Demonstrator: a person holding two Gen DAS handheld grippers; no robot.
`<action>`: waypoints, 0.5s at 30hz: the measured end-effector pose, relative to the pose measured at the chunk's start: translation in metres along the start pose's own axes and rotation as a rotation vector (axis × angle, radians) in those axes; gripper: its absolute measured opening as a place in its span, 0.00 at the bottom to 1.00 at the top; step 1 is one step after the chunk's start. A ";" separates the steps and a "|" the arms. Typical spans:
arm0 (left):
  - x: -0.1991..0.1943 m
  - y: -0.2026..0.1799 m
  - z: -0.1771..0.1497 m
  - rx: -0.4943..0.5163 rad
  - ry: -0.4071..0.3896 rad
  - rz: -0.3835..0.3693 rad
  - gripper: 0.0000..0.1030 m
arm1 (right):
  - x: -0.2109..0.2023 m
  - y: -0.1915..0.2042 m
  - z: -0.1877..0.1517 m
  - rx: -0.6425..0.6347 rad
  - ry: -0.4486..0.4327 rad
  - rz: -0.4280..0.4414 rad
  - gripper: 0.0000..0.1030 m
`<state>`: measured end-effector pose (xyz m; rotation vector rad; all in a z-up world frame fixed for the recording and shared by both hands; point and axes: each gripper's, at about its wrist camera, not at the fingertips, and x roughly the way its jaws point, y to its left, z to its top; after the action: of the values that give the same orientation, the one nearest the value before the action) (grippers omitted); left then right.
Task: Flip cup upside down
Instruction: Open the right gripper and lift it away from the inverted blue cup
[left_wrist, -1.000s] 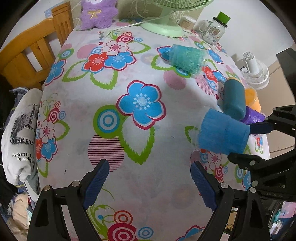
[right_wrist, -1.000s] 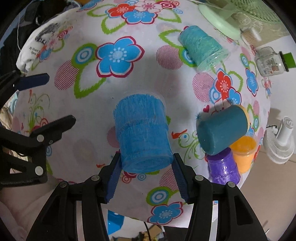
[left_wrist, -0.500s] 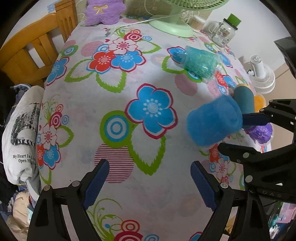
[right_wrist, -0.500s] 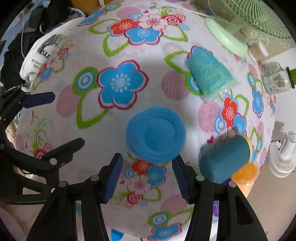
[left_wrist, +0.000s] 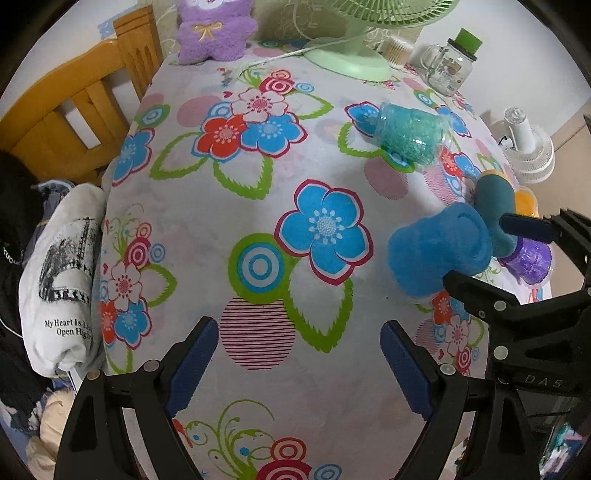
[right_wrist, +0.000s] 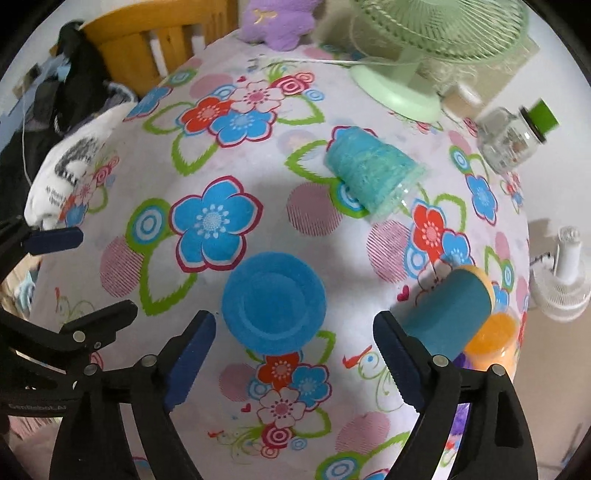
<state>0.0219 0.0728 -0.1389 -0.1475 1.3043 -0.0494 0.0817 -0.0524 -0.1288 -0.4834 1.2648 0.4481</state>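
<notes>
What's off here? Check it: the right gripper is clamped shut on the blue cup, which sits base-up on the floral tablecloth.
The grip is wrong. The right wrist view shows the right gripper open, its fingers clear of the blue cup, which sits base-up on the floral tablecloth.

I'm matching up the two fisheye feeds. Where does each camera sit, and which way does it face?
Left wrist: on the left tool, facing across the floral table; its own open fingers show below, the right tool at right.
Right wrist: on the right tool, looking down on the blue cup, base up; the left tool shows at left.
Shared: blue cup, teal glitter cup, green fan.
</notes>
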 end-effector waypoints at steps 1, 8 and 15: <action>-0.002 0.000 0.000 0.004 -0.003 -0.003 0.88 | -0.002 -0.002 -0.002 0.021 -0.007 0.003 0.87; -0.018 0.003 0.002 0.029 -0.012 -0.018 0.92 | -0.023 -0.003 -0.017 0.151 -0.064 0.011 0.87; -0.024 0.002 0.006 0.068 -0.032 -0.021 0.96 | -0.033 -0.008 -0.036 0.269 -0.122 0.008 0.87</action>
<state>0.0212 0.0777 -0.1147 -0.1041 1.2677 -0.1090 0.0501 -0.0813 -0.1037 -0.2201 1.1875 0.3026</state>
